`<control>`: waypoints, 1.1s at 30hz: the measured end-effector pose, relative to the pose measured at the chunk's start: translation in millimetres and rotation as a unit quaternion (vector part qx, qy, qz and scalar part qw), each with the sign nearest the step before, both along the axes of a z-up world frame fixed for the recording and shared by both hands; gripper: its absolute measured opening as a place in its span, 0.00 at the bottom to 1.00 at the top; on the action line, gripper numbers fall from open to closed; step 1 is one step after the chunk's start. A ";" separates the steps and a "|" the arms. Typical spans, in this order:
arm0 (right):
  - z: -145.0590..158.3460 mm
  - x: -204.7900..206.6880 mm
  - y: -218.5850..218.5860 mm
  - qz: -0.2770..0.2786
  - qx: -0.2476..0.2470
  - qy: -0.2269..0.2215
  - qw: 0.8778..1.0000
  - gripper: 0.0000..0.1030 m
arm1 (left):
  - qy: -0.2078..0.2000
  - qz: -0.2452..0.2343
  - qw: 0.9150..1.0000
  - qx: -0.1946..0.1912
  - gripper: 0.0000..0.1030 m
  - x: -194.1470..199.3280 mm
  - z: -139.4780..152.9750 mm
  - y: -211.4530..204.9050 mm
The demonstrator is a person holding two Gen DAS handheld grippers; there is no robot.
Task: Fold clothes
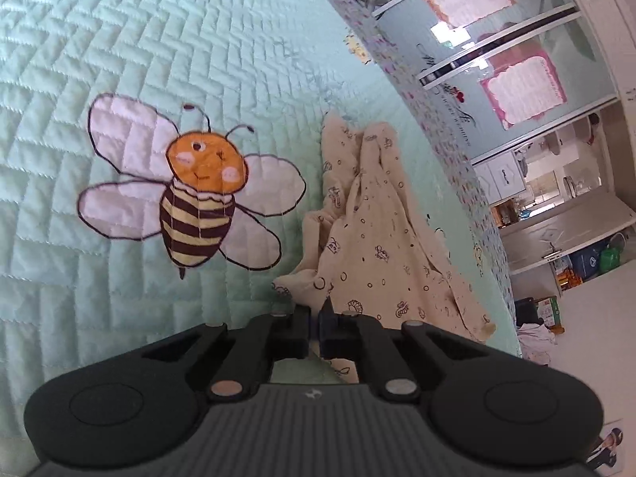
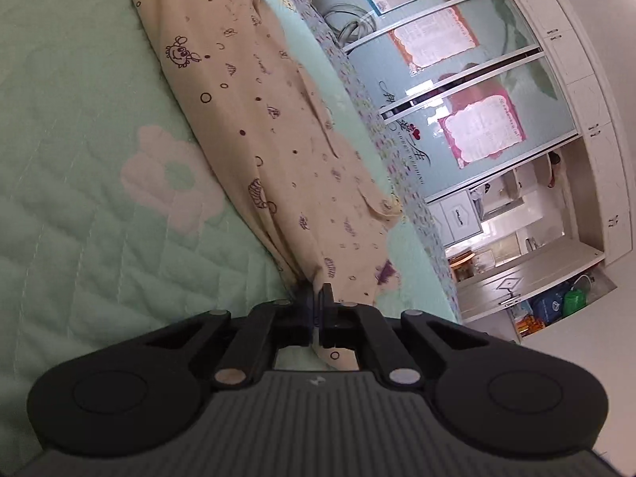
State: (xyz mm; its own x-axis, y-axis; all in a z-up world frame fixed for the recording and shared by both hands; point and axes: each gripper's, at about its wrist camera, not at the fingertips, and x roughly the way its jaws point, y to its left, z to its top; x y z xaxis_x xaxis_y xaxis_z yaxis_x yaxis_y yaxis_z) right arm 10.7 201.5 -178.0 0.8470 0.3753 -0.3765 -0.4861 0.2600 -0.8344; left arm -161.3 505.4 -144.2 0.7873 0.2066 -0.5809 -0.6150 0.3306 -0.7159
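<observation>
You have the cream cotton garment printed with small dark cartoon doodles (image 1: 369, 234) pinched at two places, and it lies stretched and rumpled along the far right side of the mint-green quilted bedspread (image 1: 119, 59), close to the patterned border where the bed drops away. The left gripper (image 1: 317, 316) has its black jaws closed together on a bunched hem, and from that pinch the cloth runs away from you in loose ridges. The right gripper (image 2: 317, 302) is likewise clamped on a corner of the same garment (image 2: 270, 119), which there fans out flatter and wider toward the far end. Holding two points at once looks meant to let you lift and spread the fabric taut, or carry one edge over the other; the pictures fit either. The cloth is not yet a neat rectangle in either view. Open room lies to your left: the broad stretch of quilt around the appliquéd orange-and-brown striped bee (image 1: 194, 194) and the pale pink flower patch (image 2: 171, 183) is bare. To the right the bed edge is near, with the mirrored sliding wardrobe doors (image 2: 469, 91) beyond, so I judge that any swing is safer leftward.
</observation>
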 end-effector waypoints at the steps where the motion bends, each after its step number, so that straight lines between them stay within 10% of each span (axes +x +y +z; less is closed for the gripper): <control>1: 6.6 -7.0 -5.9 0.004 0.005 -0.004 1.000 0.00 | -0.007 -0.002 1.000 0.007 0.03 -6.5 4.8 -2.7; 17: 32.7 -134.1 -90.1 0.024 0.029 0.050 0.998 0.00 | 0.022 -0.026 0.999 0.001 0.04 -122.0 10.0 -70.8; 24: 41.3 -155.6 -116.1 -0.009 0.060 0.096 0.994 0.11 | 0.050 -0.019 0.999 -0.002 0.28 -153.8 13.8 -76.2; 28: 81.8 -124.1 -156.1 -0.087 0.222 0.248 0.939 0.32 | 0.060 -0.014 0.997 0.048 0.47 -174.3 29.2 -82.8; 33: 85.1 -69.4 -192.7 -0.164 0.390 0.405 0.811 0.34 | 0.063 -0.037 0.992 0.103 0.48 -161.6 48.1 -76.8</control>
State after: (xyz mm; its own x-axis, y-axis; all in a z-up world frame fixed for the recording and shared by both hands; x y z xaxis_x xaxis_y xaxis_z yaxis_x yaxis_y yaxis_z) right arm -58.7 8.8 -92.8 0.5425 0.5717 -0.6155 -0.5910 0.7805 0.2039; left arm -322.9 428.6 -96.0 0.7287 0.2751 -0.6271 -0.6635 0.5103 -0.5472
